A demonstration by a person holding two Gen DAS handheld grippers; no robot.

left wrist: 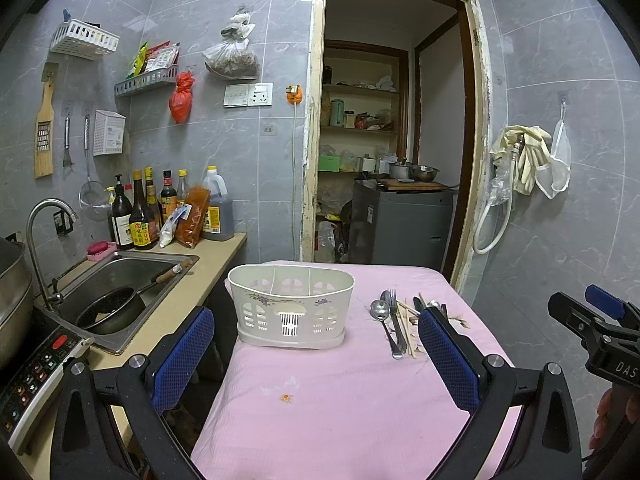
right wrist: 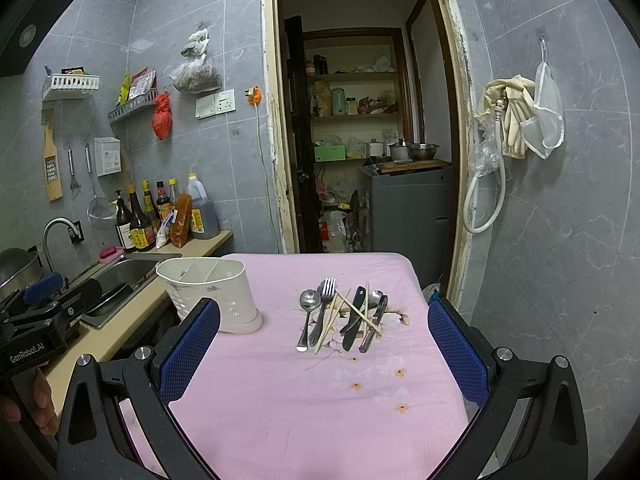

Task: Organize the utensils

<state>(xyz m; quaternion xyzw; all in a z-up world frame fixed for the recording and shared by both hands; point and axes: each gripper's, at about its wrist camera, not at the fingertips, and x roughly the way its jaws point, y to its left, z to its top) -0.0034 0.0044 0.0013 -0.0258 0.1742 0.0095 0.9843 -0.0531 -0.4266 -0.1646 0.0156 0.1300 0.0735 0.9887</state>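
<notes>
Both the left gripper (left wrist: 316, 344) and right gripper (right wrist: 324, 340) are hovering spread wide and empty over the pink tablecloth (right wrist: 280, 392), the white caddy (right wrist: 208, 292) standing far left, the utensil pile (right wrist: 344, 316) lying just right of it, unobstructed.

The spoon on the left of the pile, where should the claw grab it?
Grab the spoon by its thin handle near the end, coming down from above with the right claw. The handle lies flat, pointing toward the claw, clear of the fork there.
</notes>
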